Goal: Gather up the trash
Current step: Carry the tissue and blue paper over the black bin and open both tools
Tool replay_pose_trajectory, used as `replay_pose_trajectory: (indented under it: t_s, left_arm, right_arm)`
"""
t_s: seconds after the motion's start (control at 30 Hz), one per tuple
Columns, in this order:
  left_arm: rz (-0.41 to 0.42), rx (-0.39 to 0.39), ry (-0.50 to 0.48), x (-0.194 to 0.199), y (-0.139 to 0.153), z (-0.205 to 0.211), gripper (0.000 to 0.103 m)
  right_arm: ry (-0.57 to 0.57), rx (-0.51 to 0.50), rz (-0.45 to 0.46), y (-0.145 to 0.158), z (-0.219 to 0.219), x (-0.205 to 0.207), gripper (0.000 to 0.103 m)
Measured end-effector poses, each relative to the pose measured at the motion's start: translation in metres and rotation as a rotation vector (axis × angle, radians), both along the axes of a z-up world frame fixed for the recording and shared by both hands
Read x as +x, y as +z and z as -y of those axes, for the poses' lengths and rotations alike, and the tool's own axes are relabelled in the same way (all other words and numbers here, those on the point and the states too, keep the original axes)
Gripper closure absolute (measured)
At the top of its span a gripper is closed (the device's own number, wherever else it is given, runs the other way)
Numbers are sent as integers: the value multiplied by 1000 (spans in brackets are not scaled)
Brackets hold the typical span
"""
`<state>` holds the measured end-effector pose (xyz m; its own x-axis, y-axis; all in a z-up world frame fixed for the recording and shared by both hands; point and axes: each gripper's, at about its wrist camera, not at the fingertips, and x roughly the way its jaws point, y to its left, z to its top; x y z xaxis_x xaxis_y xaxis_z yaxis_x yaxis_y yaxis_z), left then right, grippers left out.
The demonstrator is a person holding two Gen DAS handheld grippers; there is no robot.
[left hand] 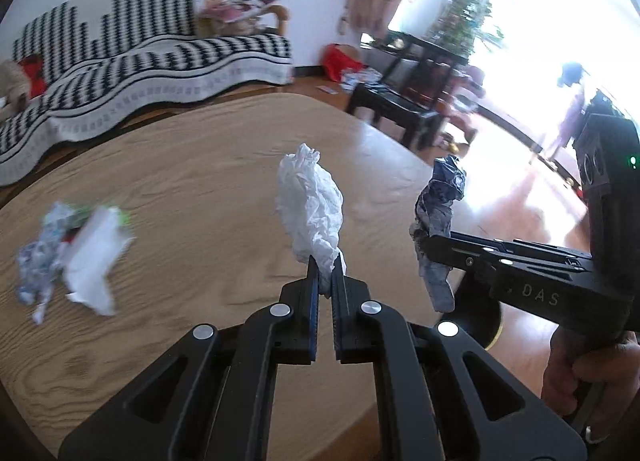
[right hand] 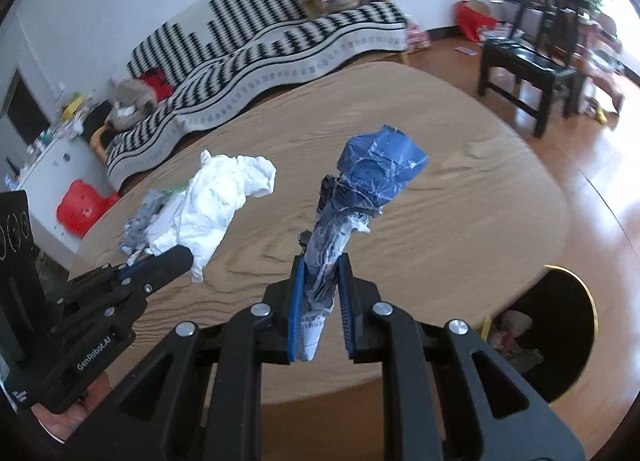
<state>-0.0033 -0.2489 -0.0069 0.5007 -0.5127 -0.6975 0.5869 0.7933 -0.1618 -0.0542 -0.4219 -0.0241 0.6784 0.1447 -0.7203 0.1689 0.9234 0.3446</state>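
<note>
The crumpled white tissue (left hand: pixel 310 201) is pinched in the left gripper (left hand: pixel 326 265), whose jaws are closed tight on its bottom end, so the tissue sticks up toward 12 o'clock from the claw tips. The blue crumpled wrapper (right hand: pixel 360 197) is clamped in the right gripper (right hand: pixel 320 281) the same way, standing up toward 12 o'clock, with its pale tail hanging down between the blue pads (right hand: pixel 297 313). Both are held up over the wooden table (left hand: pixel 192 165).

More trash is on the table: a small pile of scraps (left hand: pixel 72 249) (white paper, patterned bits, something green) lies at about 9 o'clock from the left claw, well apart from it. In the right wrist view a round black bin (right hand: pixel 560 333) with a gold rim sits on the floor at about 4 o'clock, just beside the table edge, with some rubbish inside. A striped sofa (left hand: pixel 152 53) and a dark chair (right hand: pixel 528 61) stand farther back.
</note>
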Motion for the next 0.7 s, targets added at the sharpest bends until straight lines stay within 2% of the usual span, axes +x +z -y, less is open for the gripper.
replay_pose_trajectory:
  t_s: [0.33,0.7]
  left_arm:
    - [-35,10,-154,-28,-25,87,98]
    - [-77,40,-303,-61,-59,159,98]
  right_arm:
    - [-184,8,-40,-23,98,-72,86]
    - [-335,32,-129,-69,164,-133,86]
